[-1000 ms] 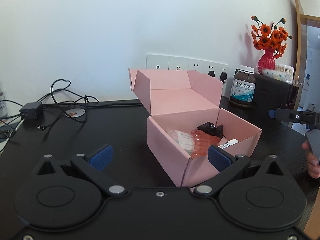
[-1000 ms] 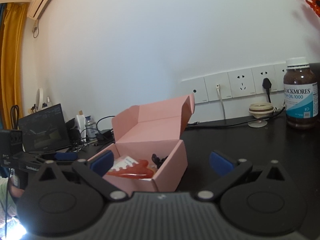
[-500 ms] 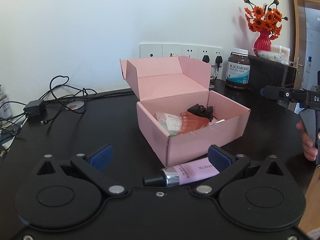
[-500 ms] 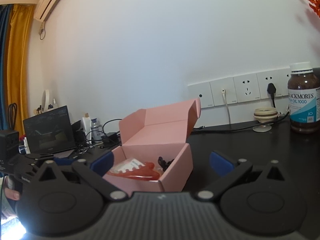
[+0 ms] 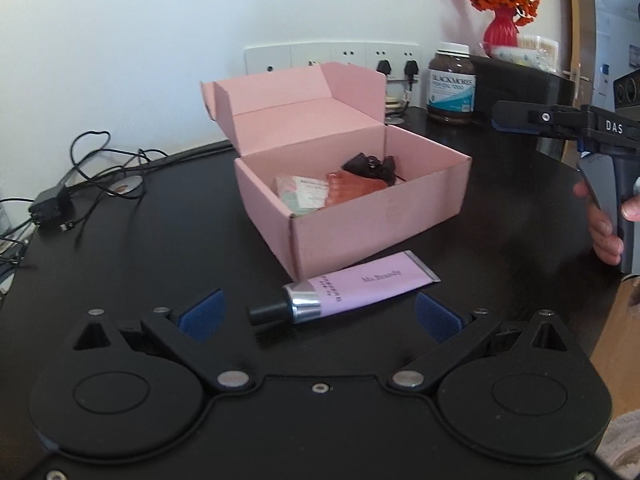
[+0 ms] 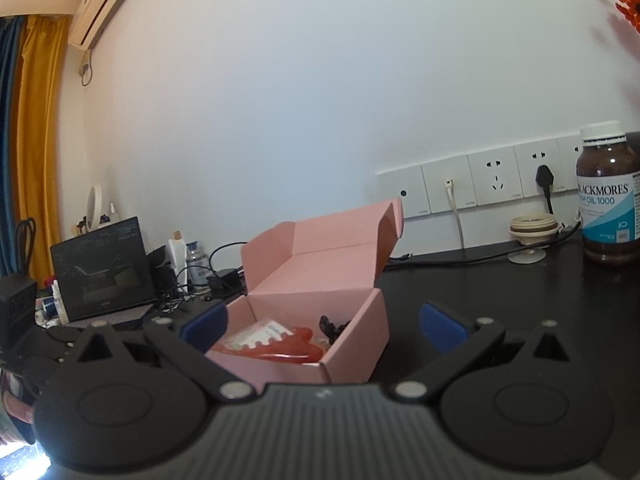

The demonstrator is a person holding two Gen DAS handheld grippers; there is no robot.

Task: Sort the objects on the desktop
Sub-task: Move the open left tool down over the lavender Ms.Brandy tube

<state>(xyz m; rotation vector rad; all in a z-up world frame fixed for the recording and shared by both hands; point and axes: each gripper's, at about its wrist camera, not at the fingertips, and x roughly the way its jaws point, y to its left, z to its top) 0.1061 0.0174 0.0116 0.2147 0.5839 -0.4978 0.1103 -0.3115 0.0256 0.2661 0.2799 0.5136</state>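
Note:
An open pink cardboard box (image 5: 372,216) stands on the black table (image 5: 160,240); it also shows in the right wrist view (image 6: 360,340). Inside lie an orange foot-shaped item (image 5: 352,188), a pale packet (image 5: 302,194) and a small black object (image 5: 370,166). A lilac tube (image 5: 352,286) with a black cap lies on the table in front of the box. My left gripper (image 5: 320,316) is open and empty, just short of the tube. My right gripper (image 6: 324,322) is open and empty, near the box's right side.
A fish oil bottle (image 5: 451,82) and a red vase of orange flowers (image 5: 500,12) stand at the back right. Cables and a charger (image 5: 52,210) lie at the back left. A laptop (image 6: 102,268) sits beyond the box in the right wrist view.
My left gripper has pulled back from the box, so the lilac tube has come into view before it. The right gripper has shifted slightly.

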